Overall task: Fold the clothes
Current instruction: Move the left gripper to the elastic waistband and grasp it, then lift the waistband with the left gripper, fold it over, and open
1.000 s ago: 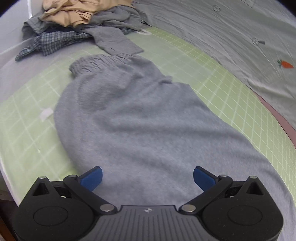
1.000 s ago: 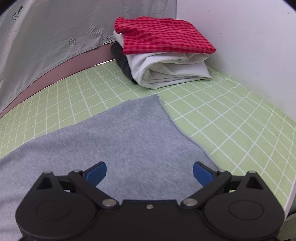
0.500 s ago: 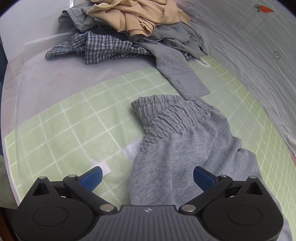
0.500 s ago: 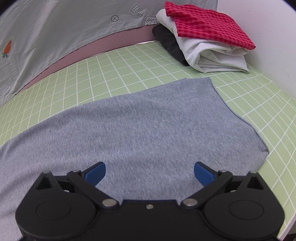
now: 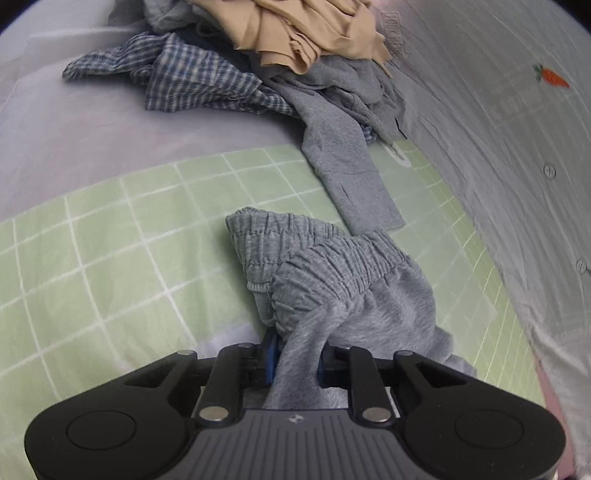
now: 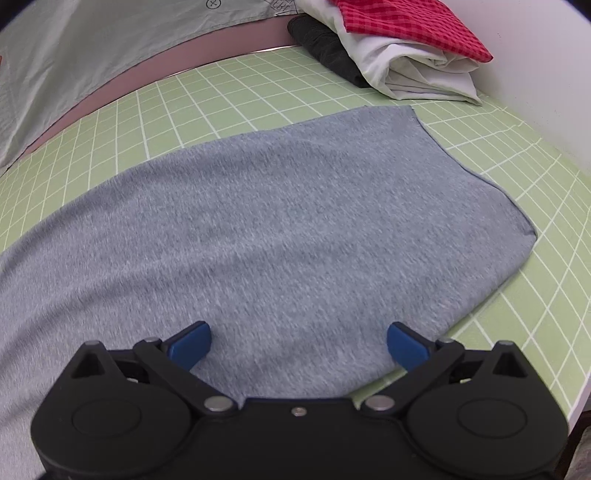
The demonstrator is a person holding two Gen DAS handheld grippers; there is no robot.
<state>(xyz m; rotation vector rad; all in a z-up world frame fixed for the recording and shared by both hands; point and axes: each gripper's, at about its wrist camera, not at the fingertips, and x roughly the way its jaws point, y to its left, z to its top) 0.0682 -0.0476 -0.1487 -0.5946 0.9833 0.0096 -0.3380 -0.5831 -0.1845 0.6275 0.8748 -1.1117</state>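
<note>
Left hand-held gripper (image 5: 293, 360) closing on grey sweatpants (image 5: 332, 295), bunched fleece pinched between blue pads just below elasticated waistband (image 5: 314, 254). Waistband gathered, ribbed with stitch lines, flopped forward right ahead of fingertips, part lifted off green grid mat (image 5: 110, 258). Rest of fabric draped to right of gripper, soft, fuzzy, heathered.

Right hand-held gripper (image 6: 298, 341) spread wide, blue pads apart, nothing between them, poised over leg end of same sweatpants (image 6: 277, 221). Leg laid flat and smooth, broad rounded shape, hem edge far right, thin stitched seam along it. Contact with cloth cannot tell.

Mat pale green, white grid lines, flat, on tabletop; pink edge strip (image 6: 184, 55) at far side in right view.

Beyond waistband: unfolded pile near mat's far edge. Grey sweatshirt sleeve (image 5: 351, 173) stretched toward pants, cuff end just beside waistband. Blue-white plaid shirt (image 5: 192, 81) crumpled at left of pile, thin woven. Tan garment (image 5: 306, 29) heaped on top, smooth, folds hanging.

Light grey printed sheet (image 5: 498, 129) along far side, wrinkled, small carrot print (image 5: 550, 75), button-like marks.

Right view far corner: folded stack, red checked cloth (image 6: 406, 26) on top, white garment (image 6: 417, 74) under, dark grey item (image 6: 328, 48) at bottom left, well apart from pants leg.
</note>
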